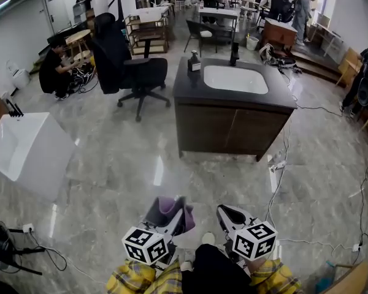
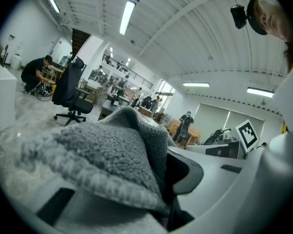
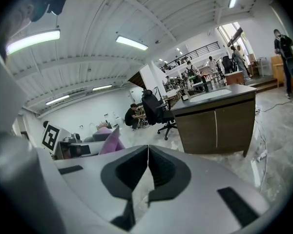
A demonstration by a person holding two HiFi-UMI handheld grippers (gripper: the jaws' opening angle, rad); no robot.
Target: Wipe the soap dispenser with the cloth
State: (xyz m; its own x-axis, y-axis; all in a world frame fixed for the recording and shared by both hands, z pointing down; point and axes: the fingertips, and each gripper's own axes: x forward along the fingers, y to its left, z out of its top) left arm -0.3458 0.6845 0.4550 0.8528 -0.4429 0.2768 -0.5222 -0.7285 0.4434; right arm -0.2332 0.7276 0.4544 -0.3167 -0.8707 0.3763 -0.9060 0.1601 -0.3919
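Left tongs (image 1: 173,215) clamp a fluffy purple cloth (image 2: 107,150), right tongs (image 3: 147,172) together, empty; carry it firmly to the far dark soap dispenser (image 1: 194,61).

A cabinet (image 1: 233,118) stands ahead at centre, with a sink (image 1: 235,78) set in its top. The soap dispenser (image 1: 194,60) sits on the top's far left corner, and what may be a tap (image 1: 234,52) stands behind the sink. A chair (image 1: 132,72) is just left of the cabinet. Nearest, side by side and well apart from the cabinet, are the left gripper (image 1: 172,222), with the cloth (image 1: 167,208) between its jaws, and the right gripper (image 1: 226,212).
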